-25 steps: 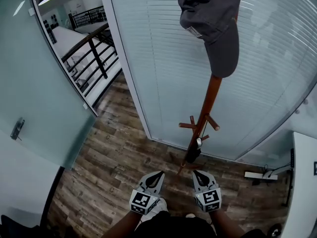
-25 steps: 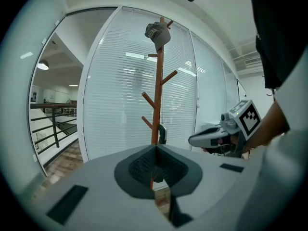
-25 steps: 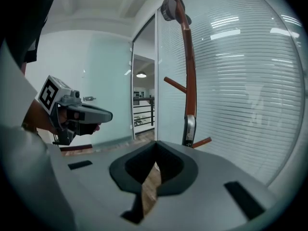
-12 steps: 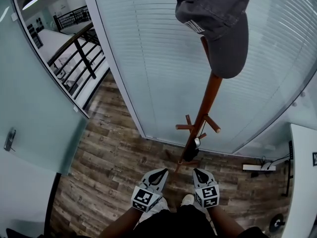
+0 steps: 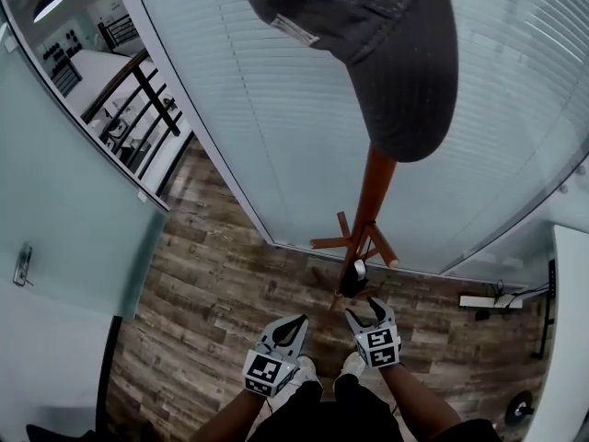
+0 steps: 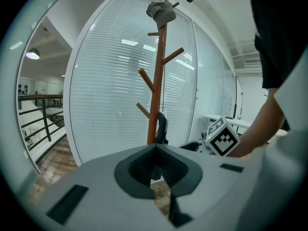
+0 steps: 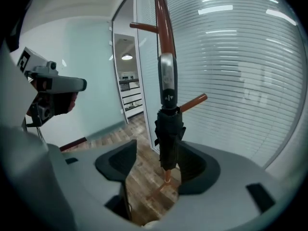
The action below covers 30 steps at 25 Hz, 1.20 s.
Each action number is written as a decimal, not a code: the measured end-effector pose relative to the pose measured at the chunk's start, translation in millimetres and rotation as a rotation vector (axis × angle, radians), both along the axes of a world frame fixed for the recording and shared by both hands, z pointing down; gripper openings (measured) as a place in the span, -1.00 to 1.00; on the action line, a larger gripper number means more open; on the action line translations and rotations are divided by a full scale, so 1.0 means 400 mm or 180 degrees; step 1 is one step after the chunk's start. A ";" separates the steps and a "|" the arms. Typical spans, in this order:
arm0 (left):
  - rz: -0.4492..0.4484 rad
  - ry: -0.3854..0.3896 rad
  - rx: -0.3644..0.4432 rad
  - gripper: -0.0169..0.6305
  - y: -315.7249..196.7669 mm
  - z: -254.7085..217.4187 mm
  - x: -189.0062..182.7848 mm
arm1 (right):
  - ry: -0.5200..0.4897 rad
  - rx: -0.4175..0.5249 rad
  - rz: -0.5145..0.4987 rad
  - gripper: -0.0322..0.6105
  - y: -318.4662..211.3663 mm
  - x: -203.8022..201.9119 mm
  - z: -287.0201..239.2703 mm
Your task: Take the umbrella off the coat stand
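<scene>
Wood floor [image 5: 212,293] lies open to the left of the stand [image 5: 373,187], running toward a railing [image 5: 147,99], while a blind-covered glass wall [image 5: 276,109] curves close behind the stand. That leaves free room only toward the person and to the stand's left.

Short of the stand's foot and a little left of it, the left hand-held gripper [image 5: 294,321] has its jaws together on nothing.

On the stand itself, a cap [image 5: 386,53] sits at the top. The umbrella [image 5: 352,279] hangs low down from a peg by its hooked handle, folded and hanging against the pole.

It looks light. The bundled fabric is probably soft and a bit slippery over stiff ribs, and the handle is hard. The firmest hold seems to be high on the bundle, just under the handle. It would then need lifting to unhook it before it is drawn back, clear of the neighbouring pegs.

Just right of that line, the right hand-held gripper [image 5: 362,308] faces the umbrella with its jaws opening. Its own view shows the bundle [image 7: 169,134] framed in the gap with the pads not pressing on it. A hard tug could rock the stand and shake the cap.
</scene>
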<state>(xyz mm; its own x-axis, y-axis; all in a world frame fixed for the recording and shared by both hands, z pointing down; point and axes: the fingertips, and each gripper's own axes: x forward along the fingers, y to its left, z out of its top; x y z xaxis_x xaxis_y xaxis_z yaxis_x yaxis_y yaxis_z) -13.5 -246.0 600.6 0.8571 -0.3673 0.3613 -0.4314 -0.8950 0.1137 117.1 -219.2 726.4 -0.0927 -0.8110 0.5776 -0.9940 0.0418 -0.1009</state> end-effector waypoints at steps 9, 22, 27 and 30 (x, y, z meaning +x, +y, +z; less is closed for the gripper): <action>-0.0323 -0.0263 -0.0045 -0.91 -0.013 0.087 -0.036 | -0.0138 -0.0116 0.0132 0.17 -0.104 0.045 0.123; -0.0279 -0.0307 -0.0173 -0.91 -0.010 0.181 -0.059 | 0.0056 0.0076 0.0321 -0.03 -0.174 0.055 0.143; -0.0297 -0.0317 -0.0203 -0.91 -0.003 0.195 -0.069 | 0.0087 0.0082 0.0322 -0.12 -0.173 0.052 0.143; -0.0279 -0.0325 -0.0243 -0.91 0.012 0.203 -0.082 | 0.0129 0.0089 0.0286 -0.14 -0.170 0.048 0.138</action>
